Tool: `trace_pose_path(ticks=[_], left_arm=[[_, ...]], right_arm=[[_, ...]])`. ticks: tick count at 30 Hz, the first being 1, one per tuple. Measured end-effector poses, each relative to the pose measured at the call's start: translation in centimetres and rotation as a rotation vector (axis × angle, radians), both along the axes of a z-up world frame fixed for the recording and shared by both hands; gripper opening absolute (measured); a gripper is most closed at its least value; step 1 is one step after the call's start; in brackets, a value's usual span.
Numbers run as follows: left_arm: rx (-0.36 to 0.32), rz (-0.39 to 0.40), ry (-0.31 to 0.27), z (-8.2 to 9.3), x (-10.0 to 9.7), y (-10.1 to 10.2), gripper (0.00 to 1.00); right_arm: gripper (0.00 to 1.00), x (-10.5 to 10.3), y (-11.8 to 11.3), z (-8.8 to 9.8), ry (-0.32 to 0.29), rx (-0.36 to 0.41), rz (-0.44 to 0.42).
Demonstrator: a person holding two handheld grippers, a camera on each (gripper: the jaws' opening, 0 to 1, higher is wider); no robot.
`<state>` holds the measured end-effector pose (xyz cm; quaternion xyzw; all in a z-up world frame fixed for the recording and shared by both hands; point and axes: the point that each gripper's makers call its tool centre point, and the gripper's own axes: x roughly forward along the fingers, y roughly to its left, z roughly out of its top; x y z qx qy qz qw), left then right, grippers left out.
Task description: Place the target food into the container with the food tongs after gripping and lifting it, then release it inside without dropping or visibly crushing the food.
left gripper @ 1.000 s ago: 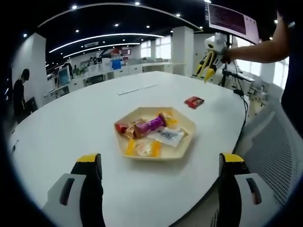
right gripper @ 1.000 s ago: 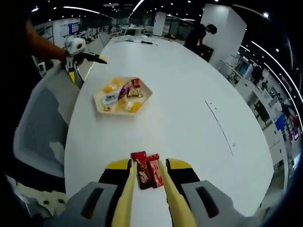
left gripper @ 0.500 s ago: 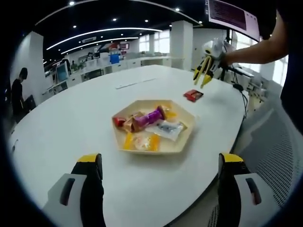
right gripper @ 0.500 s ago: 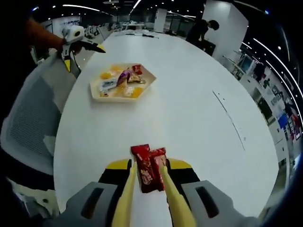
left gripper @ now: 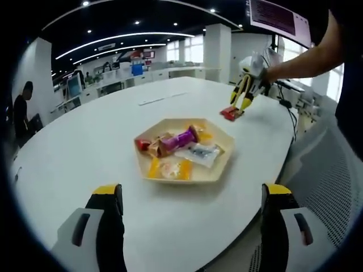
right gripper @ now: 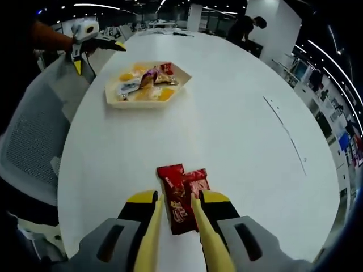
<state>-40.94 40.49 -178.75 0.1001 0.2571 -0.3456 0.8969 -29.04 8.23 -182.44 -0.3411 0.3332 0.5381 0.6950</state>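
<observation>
The grasp is in hand: yellow food tongs, nearly closed around the red foil snack packets near the white table's edge, must next lift toward the beige hexagonal tray.

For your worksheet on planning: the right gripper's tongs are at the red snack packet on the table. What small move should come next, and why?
Probably close the tongs gently on the red packet, then lift. It lies flat on the table between the prongs, apart from the tray.
</observation>
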Motion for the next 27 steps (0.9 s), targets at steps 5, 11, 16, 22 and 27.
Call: trace_pose_path(ticks=[5, 11, 16, 22, 27], left_arm=[[-0.002, 0.000, 0.003, 0.0, 0.0, -0.1, 0.98], [0.003, 0.000, 0.005, -0.1, 0.0, 0.0, 0.97], [0.004, -0.006, 0.010, -0.2, -0.1, 0.0, 0.97], [-0.001, -0.004, 0.009, -0.1, -0.1, -0.1, 0.97], [-0.002, 0.000, 0.006, -0.1, 0.0, 0.0, 0.97]], right_arm=[[0.28, 0.2, 0.1, -0.7, 0.003, -0.020, 0.006], [0.27, -0.1, 0.2, -1.1, 0.008, -0.042, 0.025], [0.28, 0.2, 0.5, -1.1, 0.003, -0.047, 0.030], [0.24, -0.1, 0.5, -1.2, 0.049, -0.037, 0.000], [0.23, 0.0, 0.4, -1.3, 0.045, -0.046, -0.029]])
